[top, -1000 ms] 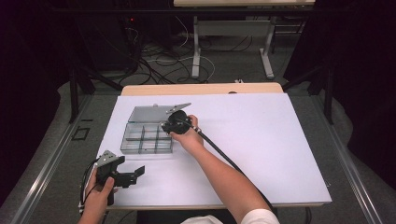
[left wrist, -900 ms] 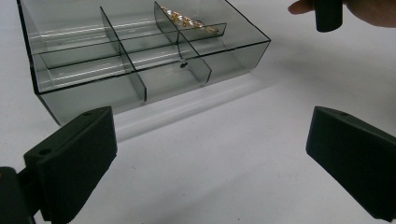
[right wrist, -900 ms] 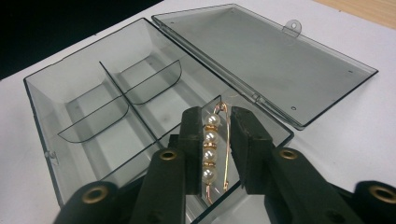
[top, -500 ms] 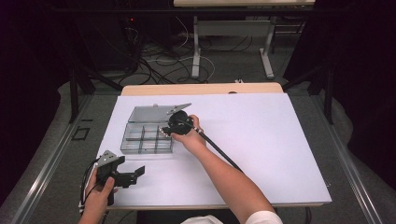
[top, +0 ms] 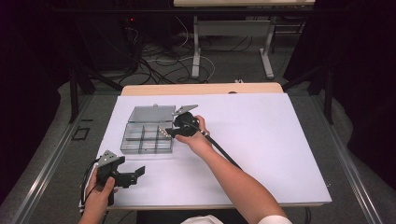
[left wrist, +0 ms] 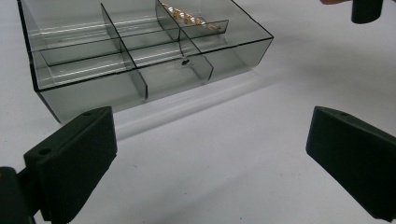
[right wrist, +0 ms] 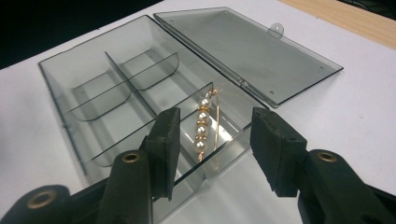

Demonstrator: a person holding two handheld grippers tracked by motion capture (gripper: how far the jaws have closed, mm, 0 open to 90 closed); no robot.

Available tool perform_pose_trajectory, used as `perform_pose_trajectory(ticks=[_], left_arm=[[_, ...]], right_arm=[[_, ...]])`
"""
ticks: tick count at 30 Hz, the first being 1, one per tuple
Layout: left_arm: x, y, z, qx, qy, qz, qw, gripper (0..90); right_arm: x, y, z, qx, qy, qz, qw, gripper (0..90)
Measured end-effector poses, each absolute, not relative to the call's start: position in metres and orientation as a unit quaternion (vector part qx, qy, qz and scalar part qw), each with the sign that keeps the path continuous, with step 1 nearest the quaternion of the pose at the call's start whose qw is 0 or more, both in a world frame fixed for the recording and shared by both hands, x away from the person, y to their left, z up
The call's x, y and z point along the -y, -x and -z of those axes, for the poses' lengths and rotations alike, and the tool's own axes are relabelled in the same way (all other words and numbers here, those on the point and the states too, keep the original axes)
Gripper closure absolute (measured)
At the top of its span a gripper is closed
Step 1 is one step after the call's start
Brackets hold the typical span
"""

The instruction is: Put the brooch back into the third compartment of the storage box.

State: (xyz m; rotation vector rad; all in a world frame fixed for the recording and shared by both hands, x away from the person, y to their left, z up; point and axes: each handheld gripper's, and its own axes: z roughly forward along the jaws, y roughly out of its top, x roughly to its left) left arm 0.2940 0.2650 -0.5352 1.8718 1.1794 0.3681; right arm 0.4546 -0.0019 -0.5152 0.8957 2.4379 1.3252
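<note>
A smoky clear compartment box [top: 127, 140] lies on the white table cover with its lid [top: 145, 113] folded open behind it. A gold pin with several pearls [right wrist: 202, 128] rests in one right-hand compartment. My right gripper [right wrist: 217, 119] hovers over that compartment; its jaws have just been opening and now stand apart on either side of the pin without touching it. In the high view the right gripper [top: 172, 129] is at the box's right edge. My left gripper [top: 136, 175] is held near the front left corner, open and empty. It faces the box [left wrist: 140, 88] and the pin [left wrist: 187, 18].
The white sheet [top: 261, 140] covers most of the table, with a wooden strip [top: 201, 88] at the far edge. The right gripper's cable [top: 219, 149] runs back along the forearm. Desk legs and floor cables [top: 196, 60] lie beyond the table.
</note>
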Motion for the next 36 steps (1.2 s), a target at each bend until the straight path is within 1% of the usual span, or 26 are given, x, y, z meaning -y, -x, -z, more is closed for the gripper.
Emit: perform_pose_trajectory(ticks=[2,4,7,13,16,19,22,24,27,31,36], left_arm=[[-0.265,-0.294,0.535,-0.473,-0.753,-0.147,0.434,2.1],[-0.265,-0.294,0.535,-0.473,-0.753,-0.147,0.433,2.1],[-0.265,-0.294,0.536,-0.474,-0.753,-0.149,0.432,2.1],[-0.262,-0.295,0.537,-0.474,-0.754,-0.149,0.43,2.1],[-0.261,-0.295,0.537,-0.473,-0.757,-0.146,0.427,2.1],[-0.26,-0.296,0.538,-0.474,-0.755,-0.148,0.428,2.1],[-0.261,-0.296,0.538,-0.474,-0.756,-0.146,0.426,2.1],[-0.261,-0.295,0.538,-0.476,-0.754,-0.146,0.427,2.1],[-0.261,-0.295,0.538,-0.475,-0.756,-0.147,0.426,2.1],[-0.262,-0.295,0.537,-0.476,-0.756,-0.147,0.426,2.1],[-0.262,-0.295,0.537,-0.477,-0.755,-0.15,0.424,2.1]], right_arm=[[0.006,-0.45,0.513,-0.83,-0.302,-0.454,0.118,49.8],[0.011,-0.446,0.512,-0.829,-0.303,-0.456,0.112,45.1],[0.018,-0.439,0.511,-0.829,-0.298,-0.458,0.114,43.5],[0.033,-0.425,0.508,-0.83,-0.292,-0.461,0.117,37.4],[0.04,-0.418,0.504,-0.832,-0.297,-0.456,0.111,33.7],[0.045,-0.412,0.503,-0.825,-0.292,-0.469,0.116,31.6],[0.05,-0.407,0.503,-0.825,-0.291,-0.471,0.118,26.6],[0.053,-0.404,0.503,-0.824,-0.294,-0.466,0.13,25.1],[0.059,-0.401,0.502,-0.826,-0.299,-0.46,0.127,23.7],[0.069,-0.396,0.501,-0.831,-0.304,-0.449,0.125,18.0],[0.085,-0.386,0.503,-0.828,-0.304,-0.452,0.133,16.2]])
